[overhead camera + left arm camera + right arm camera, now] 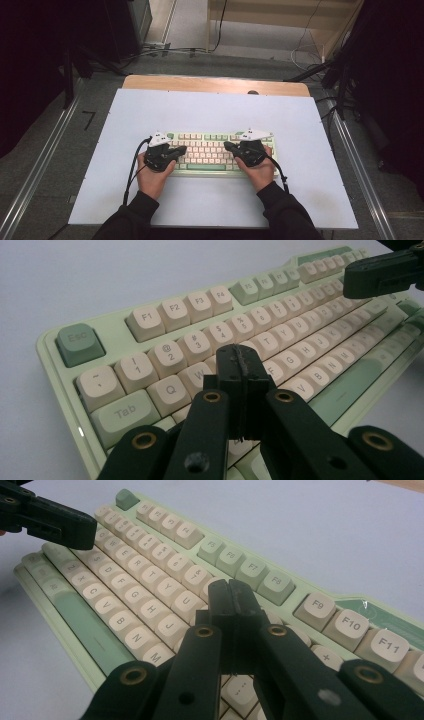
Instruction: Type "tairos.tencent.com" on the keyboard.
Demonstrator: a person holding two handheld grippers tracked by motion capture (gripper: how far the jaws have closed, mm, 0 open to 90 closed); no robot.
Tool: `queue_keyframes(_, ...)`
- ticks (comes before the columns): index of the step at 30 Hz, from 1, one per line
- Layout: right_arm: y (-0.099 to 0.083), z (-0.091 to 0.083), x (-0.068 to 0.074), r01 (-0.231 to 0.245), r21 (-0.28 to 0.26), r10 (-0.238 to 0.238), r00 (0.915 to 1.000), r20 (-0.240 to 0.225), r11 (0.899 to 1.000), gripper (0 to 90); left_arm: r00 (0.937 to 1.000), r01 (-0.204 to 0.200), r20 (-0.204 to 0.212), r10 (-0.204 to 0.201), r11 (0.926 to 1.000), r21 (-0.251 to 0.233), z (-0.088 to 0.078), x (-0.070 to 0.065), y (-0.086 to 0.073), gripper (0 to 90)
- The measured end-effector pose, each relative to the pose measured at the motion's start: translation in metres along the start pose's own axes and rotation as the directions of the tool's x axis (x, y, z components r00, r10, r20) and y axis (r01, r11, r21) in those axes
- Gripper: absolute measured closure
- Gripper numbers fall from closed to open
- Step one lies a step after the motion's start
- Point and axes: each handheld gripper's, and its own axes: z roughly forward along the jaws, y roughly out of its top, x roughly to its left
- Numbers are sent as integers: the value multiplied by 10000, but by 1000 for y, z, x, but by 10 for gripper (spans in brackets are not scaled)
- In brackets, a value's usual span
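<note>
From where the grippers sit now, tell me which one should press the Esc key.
Left. The left gripper, jaws shut, hovers over the keyboard's left half, nearer the Esc key; the right gripper sits over the right half.

The mat [210, 107] is left bare beyond the keyboard [210, 150], and open strips are found to its left and right out to the mat's edges. A bare band is also seen between the keyboard and the near edge, where it is crossed by the 2 forearms. The middle of the keyboard is left free between the left gripper [181, 150] and the right gripper [229, 146], whose closed tips are held over the keys and point inward at each other. A cable [132, 167] is draped beside the left hand [152, 177]. Rails [37, 165] are set along both sides of the table.
</note>
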Motion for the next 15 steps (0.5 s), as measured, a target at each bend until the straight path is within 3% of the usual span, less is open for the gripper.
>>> queue_keyframes(15, 0, -1, 0, -13, -16, 13, 10000, 1, 10000, 881, 10000, -1, -11, 1, 9998, 215, 3, 1, -2, 900)
